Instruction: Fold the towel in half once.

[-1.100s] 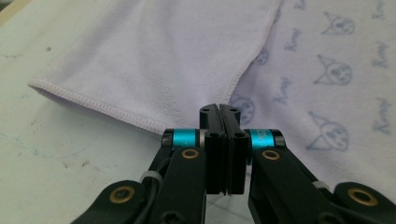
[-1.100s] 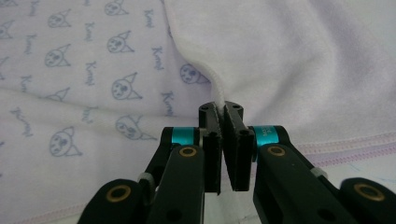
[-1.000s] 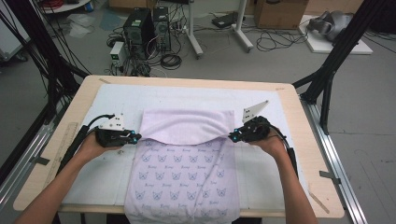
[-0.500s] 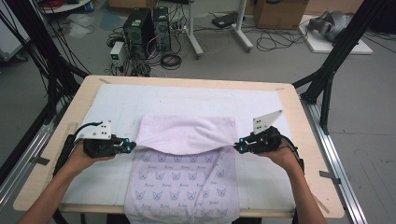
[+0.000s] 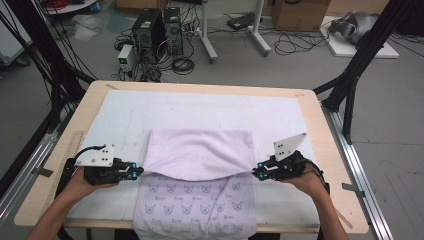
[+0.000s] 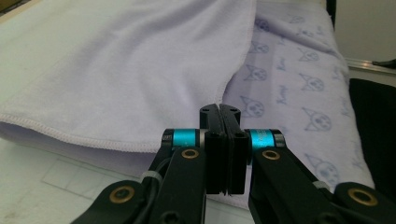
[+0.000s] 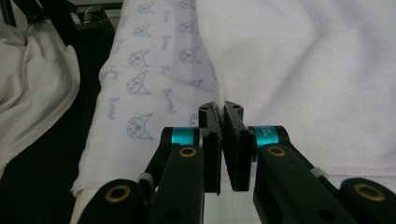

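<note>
Since the earlier frames both hands had drawn back toward the near edge of the table, and the folded upper layer of the towel had come with them, so that it covered more of the printed half; the left gripper and the right gripper had also spread a little farther apart. The towel lay across the middle of the white mat, its printed end (small cat faces on pale lilac) hanging over the near edge of the table; the plain lilac layer was doubled back over it, sagging in a shallow curve between the two held corners. The left gripper stood at the towel's left side, its jaws pressed together on the hemmed corner of the plain layer; in the left gripper view the pads met with the cloth's edge just at their tips. The right gripper stood at the towel's right side, its jaws clamped on a thin ridge of the same layer, which rose from between the pads in the right gripper view.
</note>
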A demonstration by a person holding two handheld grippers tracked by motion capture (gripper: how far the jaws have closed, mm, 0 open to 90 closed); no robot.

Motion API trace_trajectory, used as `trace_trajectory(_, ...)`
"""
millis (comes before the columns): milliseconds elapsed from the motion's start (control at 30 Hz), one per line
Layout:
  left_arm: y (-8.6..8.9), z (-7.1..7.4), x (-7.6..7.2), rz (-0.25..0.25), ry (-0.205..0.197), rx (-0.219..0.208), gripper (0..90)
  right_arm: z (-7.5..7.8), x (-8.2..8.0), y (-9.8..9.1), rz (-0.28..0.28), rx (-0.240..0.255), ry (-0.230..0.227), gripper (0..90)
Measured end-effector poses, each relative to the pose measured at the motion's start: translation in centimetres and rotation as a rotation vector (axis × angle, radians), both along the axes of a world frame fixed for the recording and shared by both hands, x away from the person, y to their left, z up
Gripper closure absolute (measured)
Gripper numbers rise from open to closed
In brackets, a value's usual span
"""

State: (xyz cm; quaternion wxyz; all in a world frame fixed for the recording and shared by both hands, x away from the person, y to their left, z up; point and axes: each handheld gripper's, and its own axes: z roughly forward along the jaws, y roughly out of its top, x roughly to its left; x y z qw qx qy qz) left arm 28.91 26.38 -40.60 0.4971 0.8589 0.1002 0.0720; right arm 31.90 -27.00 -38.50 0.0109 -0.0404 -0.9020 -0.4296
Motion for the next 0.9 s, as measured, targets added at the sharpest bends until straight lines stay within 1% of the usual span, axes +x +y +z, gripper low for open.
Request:
trace_trajectory(33,0.1,-0.1,-0.3,0.002,0.003,-0.008,88.5,0.0,-0.2,-0.1,0.006,0.006,0.005,86.2)
trace_trajectory(100,0.4,-0.1,-0.8,-0.01,0.003,-0.029,88.5,0.0,-0.7,-0.3,0.021,0.008,0.002,86.2)
trace_trajectory(133,0.6,-0.2,-1.0,-0.012,-0.002,-0.029,88.5,0.0,-1.0,-0.3,0.027,0.008,0.005,86.2)
trace_trajectory(200,0.7,-0.4,-1.4,-0.029,0.009,-0.038,88.5,0.0,-1.6,-0.4,0.043,0.002,0.006,86.2)
trace_trajectory(267,0.8,-0.7,-1.8,-0.035,0.015,-0.037,88.5,-0.1,-2.1,-0.5,0.057,-0.004,0.024,86.2)
trace_trajectory(300,0.8,-0.8,-2.0,-0.041,0.017,-0.033,88.5,-0.2,-2.2,-0.5,0.056,-0.004,0.021,86.2)
trace_trajectory(367,0.8,-1.0,-2.3,-0.048,0.017,-0.025,88.5,-0.5,-2.5,-0.4,0.066,-0.008,0.034,86.2)
trace_trajectory(433,0.8,-1.2,-2.4,-0.058,0.026,-0.03,88.5,-0.9,-2.9,-0.2,0.078,-0.016,0.044,86.1)
trace_trajectory(467,0.8,-1.3,-2.5,-0.062,0.029,-0.022,88.5,-1.2,-3.0,-0.1,0.084,-0.02,0.052,86.2)
trace_trajectory(500,0.8,-1.4,-2.5,-0.06,0.032,-0.021,88.5,-1.4,-3.1,-0.1,0.09,-0.023,0.05,86.1)
trace_trajectory(533,0.7,-1.6,-2.6,-0.064,0.034,-0.015,88.4,-1.7,-3.2,0.0,0.092,-0.024,0.064,86.1)
trace_trajectory(600,0.7,-1.7,-2.7,-0.066,0.033,-0.006,88.5,-2.1,-3.4,0.3,0.105,-0.03,0.073,86.1)
trace_trajectory(667,0.7,-1.7,-2.8,-0.066,0.024,-0.006,88.5,-2.4,-3.6,0.5,0.115,-0.046,0.08,86.0)
trace_trajectory(700,0.7,-1.7,-2.8,-0.064,0.02,0.004,88.4,-2.5,-3.6,0.6,0.117,-0.051,0.082,85.9)
trace_trajectory(767,1.0,-1.7,-2.7,-0.056,0.024,-0.005,88.4,-2.5,-3.6,0.8,0.124,-0.062,0.081,85.7)
trace_trajectory(800,1.0,-1.7,-2.6,-0.057,0.03,-0.006,88.4,-2.5,-3.6,0.9,0.126,-0.07,0.073,85.6)
trace_trajectory(833,1.0,-1.7,-2.7,-0.057,0.028,-0.003,88.4,-2.5,-3.6,0.9,0.124,-0.078,0.076,85.6)
trace_trajectory(867,0.9,-1.8,-2.7,-0.065,0.036,0.002,88.4,-2.6,-3.6,1.0,0.128,-0.08,0.08,85.5)
trace_trajectory(900,0.7,-1.8,-2.8,-0.073,0.035,0.011,88.4,-2.7,-3.5,1.0,0.129,-0.083,0.08,85.6)
